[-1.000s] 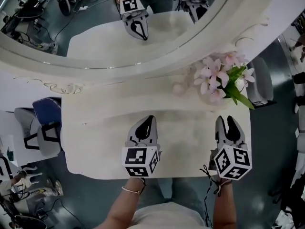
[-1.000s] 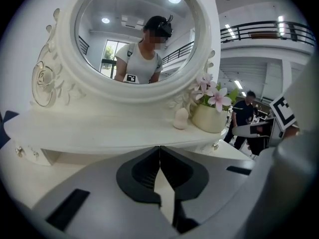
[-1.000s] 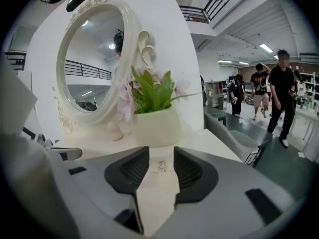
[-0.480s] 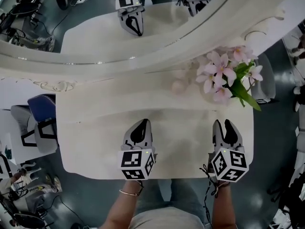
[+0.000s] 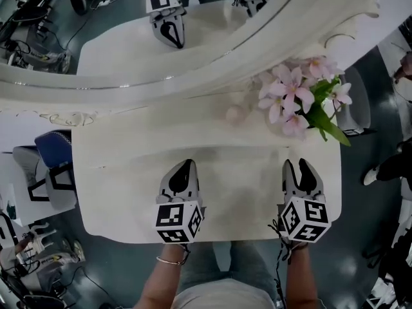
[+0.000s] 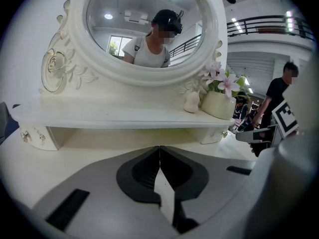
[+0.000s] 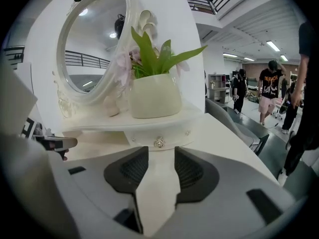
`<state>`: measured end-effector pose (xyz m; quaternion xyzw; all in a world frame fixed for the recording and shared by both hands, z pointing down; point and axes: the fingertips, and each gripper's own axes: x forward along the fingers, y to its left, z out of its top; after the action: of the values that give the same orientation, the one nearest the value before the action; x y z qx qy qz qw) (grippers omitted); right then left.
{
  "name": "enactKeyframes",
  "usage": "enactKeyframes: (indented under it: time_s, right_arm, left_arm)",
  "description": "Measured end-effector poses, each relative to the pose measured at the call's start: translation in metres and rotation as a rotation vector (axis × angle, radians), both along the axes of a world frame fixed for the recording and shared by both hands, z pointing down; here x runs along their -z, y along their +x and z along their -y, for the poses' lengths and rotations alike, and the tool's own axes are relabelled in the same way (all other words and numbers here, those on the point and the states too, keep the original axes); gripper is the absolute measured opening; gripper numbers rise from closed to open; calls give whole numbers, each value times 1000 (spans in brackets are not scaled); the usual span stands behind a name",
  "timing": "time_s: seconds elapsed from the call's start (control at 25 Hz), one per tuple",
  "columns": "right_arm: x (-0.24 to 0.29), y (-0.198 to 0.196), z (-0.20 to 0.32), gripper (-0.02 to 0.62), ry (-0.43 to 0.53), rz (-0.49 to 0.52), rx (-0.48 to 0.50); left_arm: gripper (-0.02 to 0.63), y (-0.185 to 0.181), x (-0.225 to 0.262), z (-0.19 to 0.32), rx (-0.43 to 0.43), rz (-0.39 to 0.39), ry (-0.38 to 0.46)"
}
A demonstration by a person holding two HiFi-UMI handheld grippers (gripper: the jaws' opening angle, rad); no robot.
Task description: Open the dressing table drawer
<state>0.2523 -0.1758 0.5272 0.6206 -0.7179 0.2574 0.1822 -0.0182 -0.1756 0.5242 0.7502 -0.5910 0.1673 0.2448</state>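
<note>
White dressing counter [image 5: 129, 198] under oval mirror [image 5: 109, 40]; large hall with people behind. Cream pot [image 7: 155, 96] on raised shelf [image 6: 114, 116] holds pink flowers [image 5: 290, 95] and green leaves. Small pale figurine [image 6: 192, 102] just beside pot. Drawer [image 7: 174, 136] with crystal knob [image 7: 159, 143] sits under shelf's right end, below pot, straight ahead of right tool [image 7: 160, 153], apart from it. Right tool jaws wide, nothing between them. Left tool [image 6: 159, 149] above counter middle, jaw tips together, holding nothing.
</note>
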Motion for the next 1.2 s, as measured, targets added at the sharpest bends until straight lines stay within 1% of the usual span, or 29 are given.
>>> enactKeyframes:
  time_s: [0.24, 0.68, 1.2]
  right_arm:
    - [-6, -1, 7, 172, -7, -10, 16]
    - [-17, -7, 25, 175, -27, -25, 48]
    - [-26, -11, 40, 176, -44, -38, 57]
  left_arm:
    - [18, -3, 1, -1, 7, 6, -7]
    - [18, -17, 4, 0, 45, 21, -5]
    - [18, -32, 4, 0, 79, 34, -12]
